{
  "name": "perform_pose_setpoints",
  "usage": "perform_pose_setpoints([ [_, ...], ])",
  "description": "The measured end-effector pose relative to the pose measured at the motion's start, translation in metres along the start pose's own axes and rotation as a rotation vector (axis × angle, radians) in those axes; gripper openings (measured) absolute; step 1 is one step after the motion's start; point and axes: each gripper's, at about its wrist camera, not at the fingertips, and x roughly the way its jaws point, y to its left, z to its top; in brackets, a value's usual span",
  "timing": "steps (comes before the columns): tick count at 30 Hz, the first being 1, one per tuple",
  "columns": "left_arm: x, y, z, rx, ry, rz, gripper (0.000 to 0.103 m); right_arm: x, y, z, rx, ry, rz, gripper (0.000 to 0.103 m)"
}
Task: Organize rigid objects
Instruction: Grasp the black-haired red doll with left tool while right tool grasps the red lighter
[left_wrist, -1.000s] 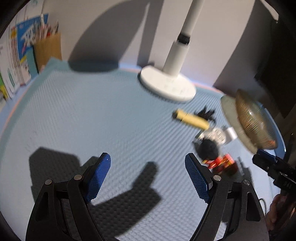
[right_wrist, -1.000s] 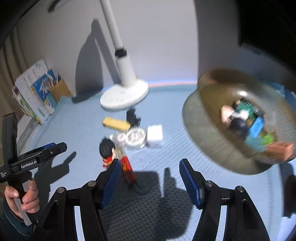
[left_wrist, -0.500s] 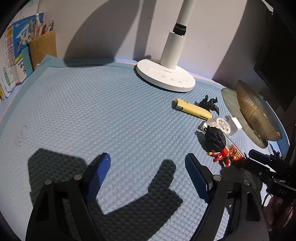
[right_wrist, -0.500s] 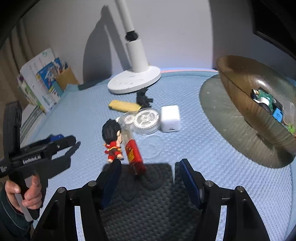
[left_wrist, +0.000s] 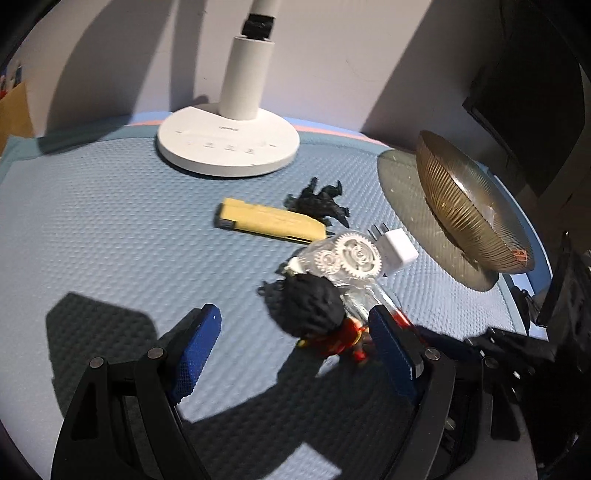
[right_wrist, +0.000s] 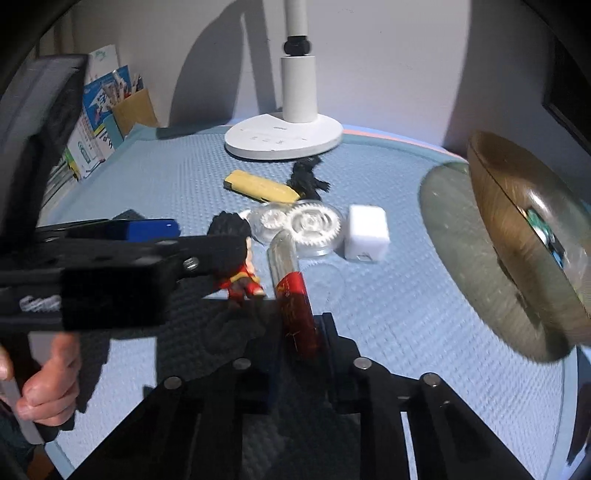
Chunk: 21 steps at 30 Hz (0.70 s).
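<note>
Right gripper (right_wrist: 299, 343), low centre of the right wrist view, just closed and clamped on the red end of a clear tube with a red label (right_wrist: 293, 295), the tube lying on the blue mat (right_wrist: 388, 332) and pointing up the frame toward the white gears in a clear case (right_wrist: 303, 225). Left gripper (left_wrist: 291, 347), lower middle of its own view, jaws wide apart and empty, straddling the dark-haired figure in red (left_wrist: 321, 317), though whether the right pad already touches it is hard to tell behind the blur. Pick-up step in hand, by the look of it: tube gripped, not yet lifted. Next move likely a clean lift and a carry to the ribbed amber bowl (right_wrist: 517, 236) at the right edge, already holding a few small pieces. Care needed to clear the figure just beside the tube. Beyond: white charger (right_wrist: 367, 234) beside the gears, yellow bar (right_wrist: 258, 186) and small black figure (right_wrist: 306, 177) nearer the lamp base (right_wrist: 282, 136) at upper centre. Tube slim, smooth, rigid; risk of pivoting when held by one end.
</note>
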Motion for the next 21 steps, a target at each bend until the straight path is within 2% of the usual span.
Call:
perform_pose_setpoints([
  [3,0.007,-0.007,0.001,0.028,0.003,0.027,0.080,-0.009,-0.015,-0.012,0.069,0.018,0.012,0.015],
  [5,0.011,-0.015,0.000,0.072,-0.004,0.077,0.071,-0.014,-0.021,-0.017,0.102,0.024,0.041,0.015],
  [6,0.012,-0.017,-0.001,0.091,-0.007,0.083,0.061,-0.017,-0.025,-0.020,0.121,0.030,0.063,0.015],
  [7,0.011,-0.020,-0.002,0.116,-0.007,0.061,0.043,-0.019,-0.027,-0.023,0.135,0.033,0.082,0.015],
  [8,0.009,-0.020,-0.002,0.125,-0.002,0.047,0.040,-0.020,-0.030,-0.024,0.150,0.036,0.103,0.017],
  [10,0.005,-0.018,-0.006,0.149,0.004,0.045,0.039,-0.023,-0.036,-0.027,0.179,0.035,0.109,0.022],
  [12,-0.003,-0.011,-0.012,0.165,0.002,0.044,0.039,-0.026,-0.039,-0.026,0.182,0.026,0.081,0.034],
  [13,-0.007,-0.006,-0.014,0.166,0.006,0.035,0.039,-0.027,-0.039,-0.025,0.178,0.021,0.074,0.050],
  [14,-0.009,-0.004,-0.015,0.167,0.009,0.031,0.039,-0.029,-0.038,-0.024,0.172,0.009,0.068,0.058],
  [18,-0.018,0.011,-0.019,0.181,0.033,0.010,0.041,-0.021,-0.030,-0.014,0.154,0.015,0.022,0.058],
  [21,-0.021,0.018,-0.017,0.148,0.025,0.019,0.055,-0.004,-0.020,-0.007,0.129,0.050,-0.051,0.057],
])
